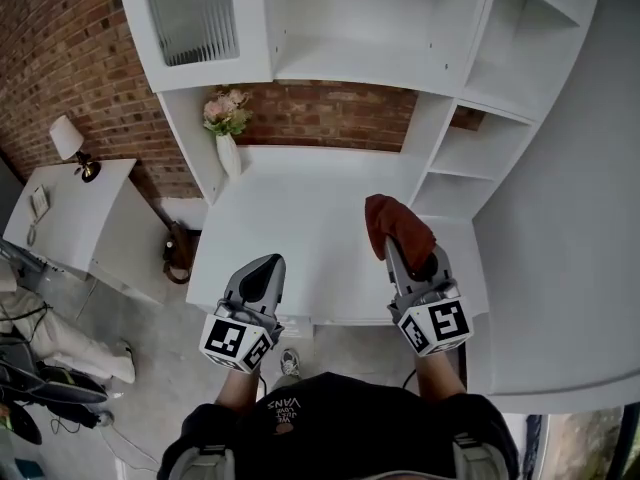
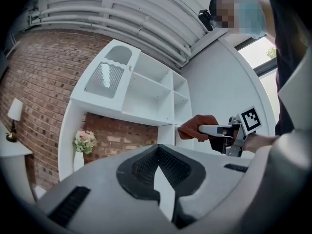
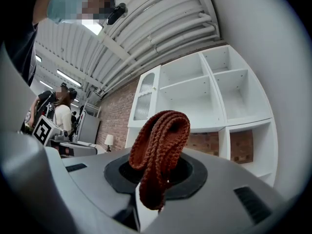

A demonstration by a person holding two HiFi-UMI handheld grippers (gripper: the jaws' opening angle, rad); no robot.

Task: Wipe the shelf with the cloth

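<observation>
Right gripper [image 3: 152, 199] clamps the rust-red cloth [image 3: 159, 143], which bulges above its jaws.

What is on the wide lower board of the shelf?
In view, only a vase with flowers, at the back left of the shelf. The cloth in the right gripper and the left gripper cover parts of the front, so anything there is hidden.

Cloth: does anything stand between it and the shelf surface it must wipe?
Nothing visible. The right gripper holds the cloth over the bare shelf; the vase stands apart at the back left.
</observation>
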